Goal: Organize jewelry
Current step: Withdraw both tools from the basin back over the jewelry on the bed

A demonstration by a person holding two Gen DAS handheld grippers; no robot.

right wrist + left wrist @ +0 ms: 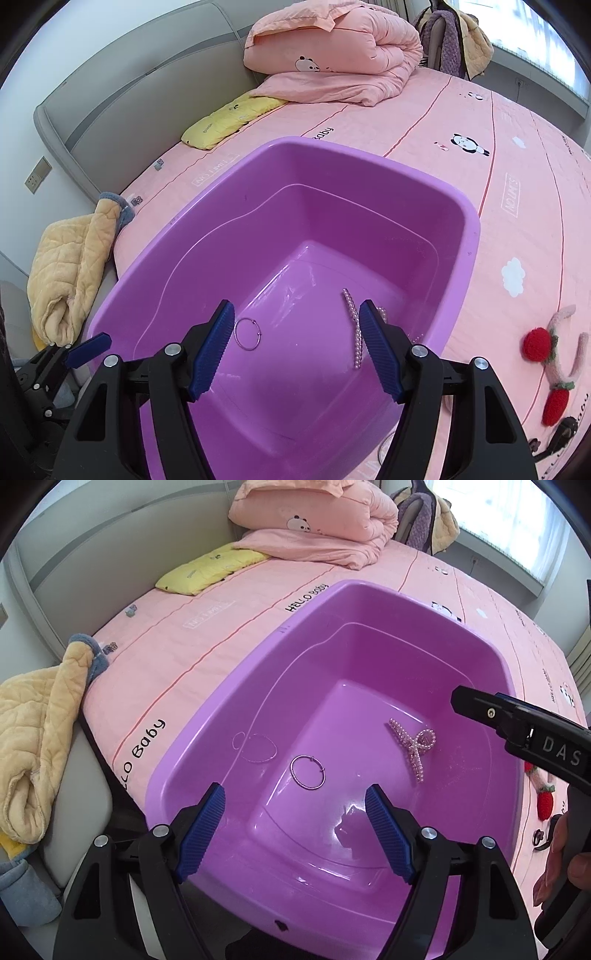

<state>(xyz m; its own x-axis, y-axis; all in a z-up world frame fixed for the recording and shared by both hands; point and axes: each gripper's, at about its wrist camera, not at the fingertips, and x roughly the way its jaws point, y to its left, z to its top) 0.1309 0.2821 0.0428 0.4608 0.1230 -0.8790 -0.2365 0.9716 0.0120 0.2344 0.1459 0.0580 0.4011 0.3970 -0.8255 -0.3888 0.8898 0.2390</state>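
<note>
The left tool (pixel 295 834) hangs spread and empty over the near edge of the purple tub (pixel 221 716), which sits on the pink bed (pixel 155 657). On the tub floor lie a thin hoop (pixel 307 772) toward its left and a pearl bow clip (pixel 415 746) toward its right. The right tool (pixel 297 350) is likewise spread, holding nothing. A strawberry hairband (pixel 554 354) lies on the bed just right of the tub, so the sorting looks partly done.
</note>
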